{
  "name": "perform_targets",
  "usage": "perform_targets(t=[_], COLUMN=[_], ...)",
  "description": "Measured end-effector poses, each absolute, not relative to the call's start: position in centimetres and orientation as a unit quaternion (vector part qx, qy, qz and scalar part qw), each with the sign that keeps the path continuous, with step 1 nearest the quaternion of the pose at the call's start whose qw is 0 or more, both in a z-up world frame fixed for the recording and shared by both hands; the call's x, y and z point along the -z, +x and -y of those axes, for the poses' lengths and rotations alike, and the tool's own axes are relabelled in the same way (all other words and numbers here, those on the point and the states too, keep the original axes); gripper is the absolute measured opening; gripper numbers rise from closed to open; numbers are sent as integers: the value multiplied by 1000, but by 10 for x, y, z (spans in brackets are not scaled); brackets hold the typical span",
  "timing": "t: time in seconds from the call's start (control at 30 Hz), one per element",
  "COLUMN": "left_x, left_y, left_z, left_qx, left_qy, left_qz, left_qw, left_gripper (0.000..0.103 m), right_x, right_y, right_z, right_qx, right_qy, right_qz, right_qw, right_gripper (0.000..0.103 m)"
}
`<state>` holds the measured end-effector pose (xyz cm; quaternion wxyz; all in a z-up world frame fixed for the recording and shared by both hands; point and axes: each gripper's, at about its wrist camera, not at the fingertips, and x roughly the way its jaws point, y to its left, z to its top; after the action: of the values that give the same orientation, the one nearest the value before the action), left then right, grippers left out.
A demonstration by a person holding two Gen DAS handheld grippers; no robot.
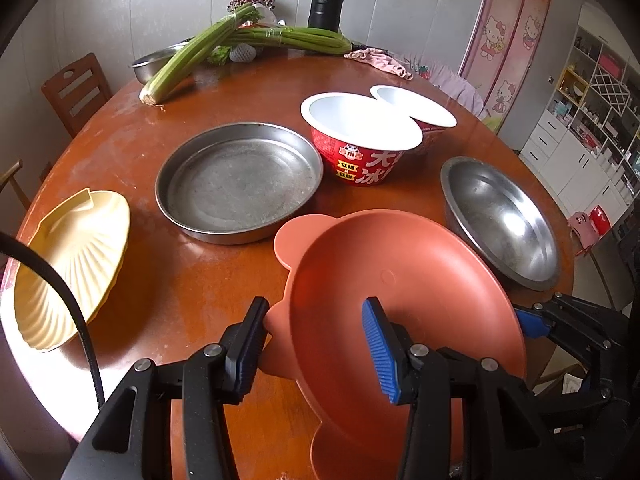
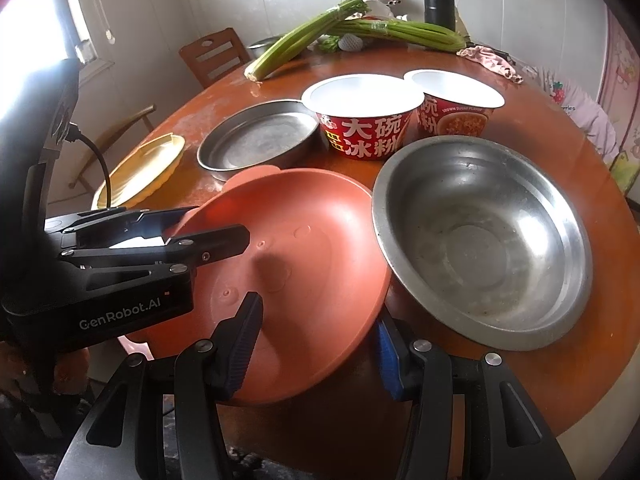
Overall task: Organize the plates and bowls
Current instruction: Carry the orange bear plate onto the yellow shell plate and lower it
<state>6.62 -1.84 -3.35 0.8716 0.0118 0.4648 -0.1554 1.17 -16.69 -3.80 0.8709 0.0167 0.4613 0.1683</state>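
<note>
My 2 claws, left claw and right claw, each pinch the rim of the orange bear plate, tilted over the bench. It looks light, stiff, slippery plastic.

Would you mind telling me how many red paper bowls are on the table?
2. One bowl stands just right of the flat steel pan; the second is behind it to the right. Neither is stacked.

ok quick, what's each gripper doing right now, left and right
Left gripper: closed on the near-left rim of the orange plate.
Right gripper: closed on the same plate's right rim; plate tilted, held by both.
</note>
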Motion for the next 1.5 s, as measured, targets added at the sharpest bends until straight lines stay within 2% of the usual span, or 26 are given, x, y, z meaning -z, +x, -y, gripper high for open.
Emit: perform_targets(t=[0.67,1.5], left_x=[3,-14], left_y=[48,60], left_z=[-20,-160], left_qx=[133,13], left_qy=[-16,-95], left_qz=[-424,-382], left_qw=[896,919], left_gripper=[48,48], right_x=[17,-14], right_y=[5,58], right_z=[134,-10], right_qx=[-206,-330], right_qy=[-2,-78], right_qz=[-439,-394], right_qw=[875,855], right_gripper=[55,56])
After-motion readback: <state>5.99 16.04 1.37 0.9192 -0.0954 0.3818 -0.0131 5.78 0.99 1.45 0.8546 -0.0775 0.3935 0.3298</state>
